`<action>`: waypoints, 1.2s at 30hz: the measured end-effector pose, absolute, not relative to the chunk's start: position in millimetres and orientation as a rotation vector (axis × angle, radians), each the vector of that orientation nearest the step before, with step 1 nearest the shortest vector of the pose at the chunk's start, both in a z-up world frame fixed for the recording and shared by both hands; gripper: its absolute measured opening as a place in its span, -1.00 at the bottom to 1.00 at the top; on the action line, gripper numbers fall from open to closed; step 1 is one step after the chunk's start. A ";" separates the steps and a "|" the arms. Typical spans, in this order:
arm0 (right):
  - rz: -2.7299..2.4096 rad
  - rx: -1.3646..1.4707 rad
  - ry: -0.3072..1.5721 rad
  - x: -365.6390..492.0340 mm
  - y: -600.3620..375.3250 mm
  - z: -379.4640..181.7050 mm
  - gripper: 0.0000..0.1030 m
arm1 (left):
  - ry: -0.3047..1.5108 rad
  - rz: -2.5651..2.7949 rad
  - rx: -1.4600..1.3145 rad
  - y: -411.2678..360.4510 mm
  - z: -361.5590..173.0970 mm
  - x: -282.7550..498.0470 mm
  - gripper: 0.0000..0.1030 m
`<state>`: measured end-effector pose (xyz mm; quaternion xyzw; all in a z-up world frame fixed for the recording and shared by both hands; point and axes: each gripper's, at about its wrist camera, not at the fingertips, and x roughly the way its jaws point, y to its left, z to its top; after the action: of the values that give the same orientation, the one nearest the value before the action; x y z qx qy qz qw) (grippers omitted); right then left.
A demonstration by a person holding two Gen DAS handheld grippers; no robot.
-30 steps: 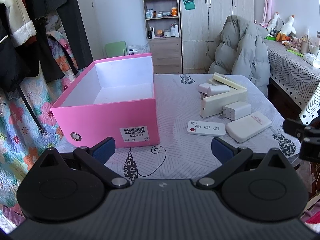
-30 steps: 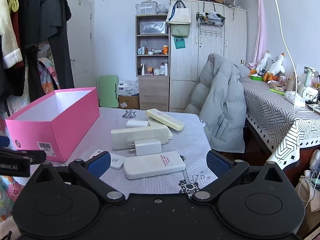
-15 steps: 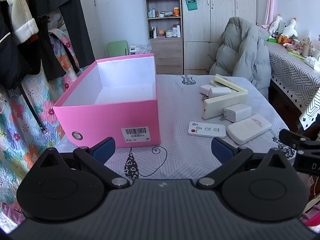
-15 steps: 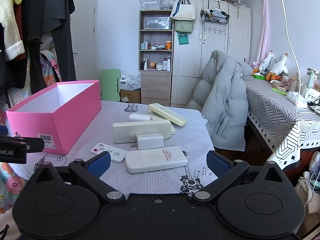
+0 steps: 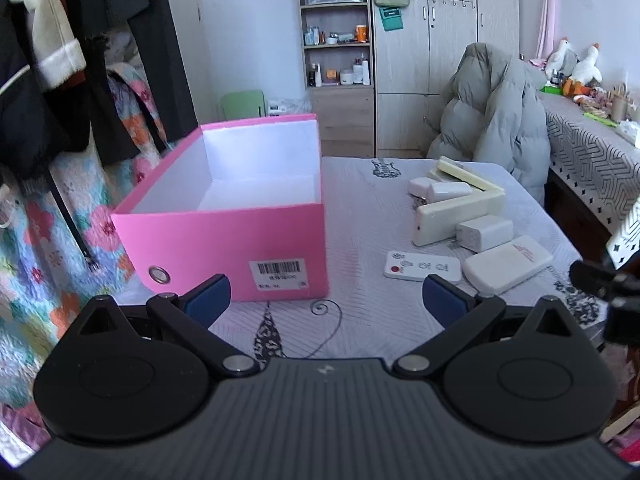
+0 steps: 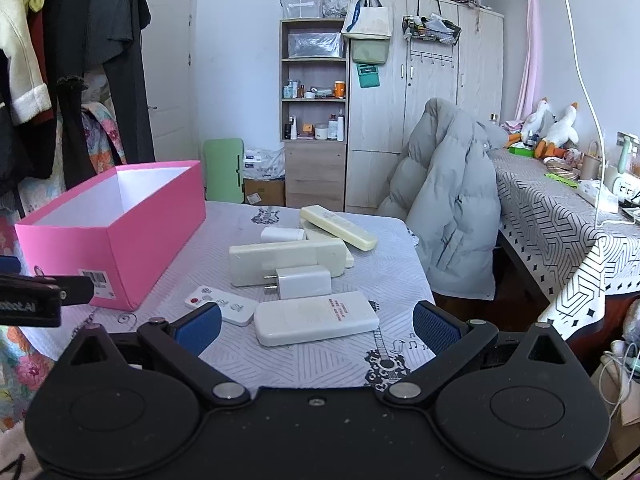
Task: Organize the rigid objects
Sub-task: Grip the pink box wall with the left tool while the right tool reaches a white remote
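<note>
An open, empty pink box (image 5: pixel 224 228) stands on the left of the table; it also shows in the right wrist view (image 6: pixel 108 236). To its right lies a cluster of white devices: a power bank (image 6: pixel 316 318) (image 5: pixel 508 264), a small remote with a red button (image 6: pixel 222 304) (image 5: pixel 422 266), a plug charger (image 6: pixel 304 282) (image 5: pixel 484 234), a long cream block (image 6: pixel 286 258) (image 5: pixel 452 216) and a cream remote (image 6: pixel 338 227). My left gripper (image 5: pixel 326 298) is open and empty, near the box's front. My right gripper (image 6: pixel 316 328) is open and empty, just before the power bank.
The table (image 5: pixel 360 208) has a patterned grey cloth. A chair with a grey puffer jacket (image 6: pixel 452 208) stands at the far right corner. Clothes (image 5: pixel 60 80) hang on the left. A second table (image 6: pixel 560 220) with clutter is on the right.
Both grippers have moved slightly forward and up over the table; the objects look a little nearer. Nothing was grasped or shifted.
</note>
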<state>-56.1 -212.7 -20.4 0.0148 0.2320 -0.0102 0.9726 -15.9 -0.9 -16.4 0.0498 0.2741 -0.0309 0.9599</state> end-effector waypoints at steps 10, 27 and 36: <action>0.113 0.158 0.369 -40.9 -222.8 -7.6 1.00 | 0.567 -0.115 0.045 15.6 3.7 3.0 1.00; 0.183 0.290 0.655 72.1 -226.9 -29.6 1.00 | 0.641 0.067 0.078 126.0 32.2 125.4 0.99; 0.346 0.001 0.717 87.9 -174.4 -45.0 0.70 | 0.712 0.041 0.037 150.9 18.0 177.5 0.96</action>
<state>87.9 -174.4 -45.0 0.0007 0.3491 0.1685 0.9218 177.5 150.9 18.0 0.0181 0.3483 0.0202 0.9370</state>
